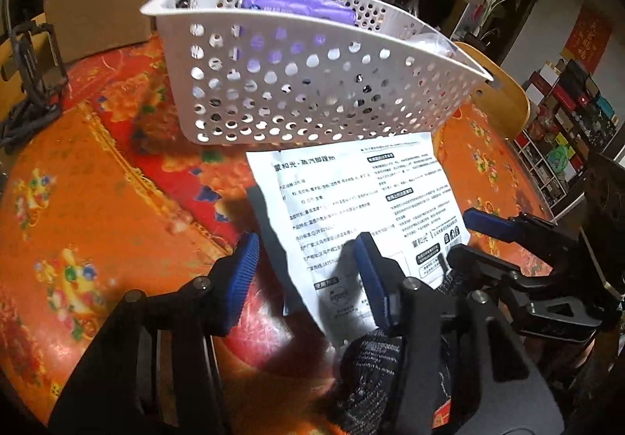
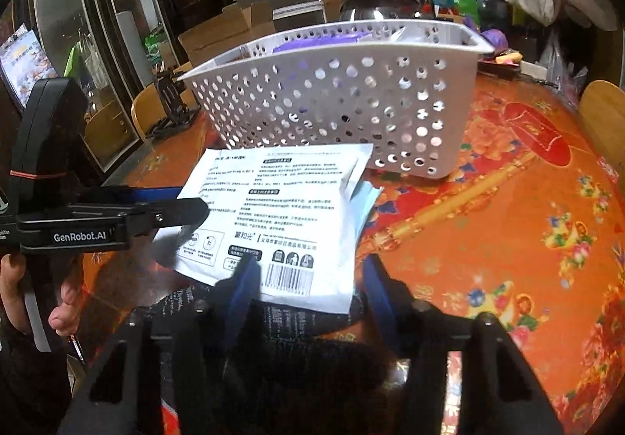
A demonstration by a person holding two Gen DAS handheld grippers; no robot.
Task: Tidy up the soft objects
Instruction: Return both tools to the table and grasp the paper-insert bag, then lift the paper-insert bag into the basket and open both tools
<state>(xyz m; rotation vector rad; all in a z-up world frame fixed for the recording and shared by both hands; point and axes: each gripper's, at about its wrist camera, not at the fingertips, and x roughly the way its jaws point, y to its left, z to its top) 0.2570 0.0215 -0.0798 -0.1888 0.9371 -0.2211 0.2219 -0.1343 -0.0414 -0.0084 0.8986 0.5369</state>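
**Mia:** Orange and red cloth covers the bench [image 1: 97, 177]. Why is the white basket [image 1: 312, 91] so near?

**Sam:** So soft things can drop in. A purple pack [image 1: 297, 3] is inside already.

**Mia:** Where's the white packet [image 2: 281, 216]?

**Sam:** Flat on the bench, just in front of the basket, partly over a dark cloth [image 2: 297, 318].

**Mia:** And the grippers?

**Sam:** Left gripper [image 1: 308, 267] and right gripper [image 2: 308, 279] each sit at a near corner, half open, squeezing nothing yet. I think they'll lift it together.

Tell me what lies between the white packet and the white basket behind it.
Nothing: the white packet reaches the foot of the white basket, leaving at most a sliver of orange tablecloth. Both wrist views show it.
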